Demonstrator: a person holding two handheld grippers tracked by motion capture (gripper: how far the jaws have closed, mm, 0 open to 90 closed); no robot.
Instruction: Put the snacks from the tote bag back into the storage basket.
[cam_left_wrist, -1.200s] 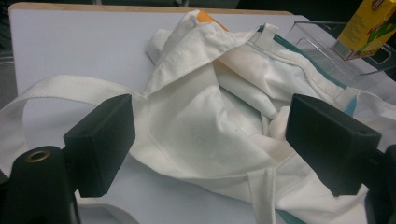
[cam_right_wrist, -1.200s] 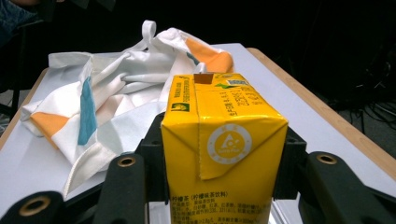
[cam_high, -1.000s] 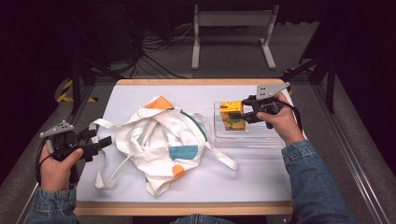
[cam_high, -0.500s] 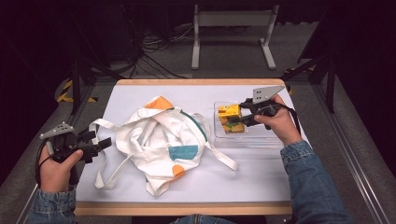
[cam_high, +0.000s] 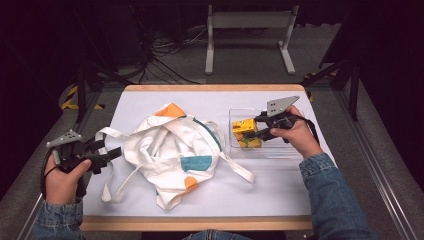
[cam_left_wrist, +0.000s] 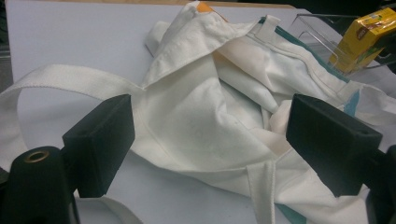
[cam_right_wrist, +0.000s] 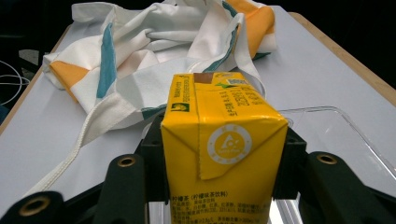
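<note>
The right gripper (cam_high: 256, 131) pinches a yellow carton (cam_high: 245, 132) by its sides, over the clear tray (cam_high: 280, 150) at the surface's right. The left gripper (cam_high: 114, 151), jaws spread, points at the white bag (cam_high: 172, 150) crumpled mid-surface, a strap just beside it.

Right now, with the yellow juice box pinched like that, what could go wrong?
The right gripper pinches the yellow juice box only by its sides, so it might slip out or get squashed. The box is lifted over the clear tray, so a drop could knock it against the rim. The white bag lies crumpled with its mouth not held open, and the left gripper is open beside it, so the box might snag on the folds or straps.
</note>
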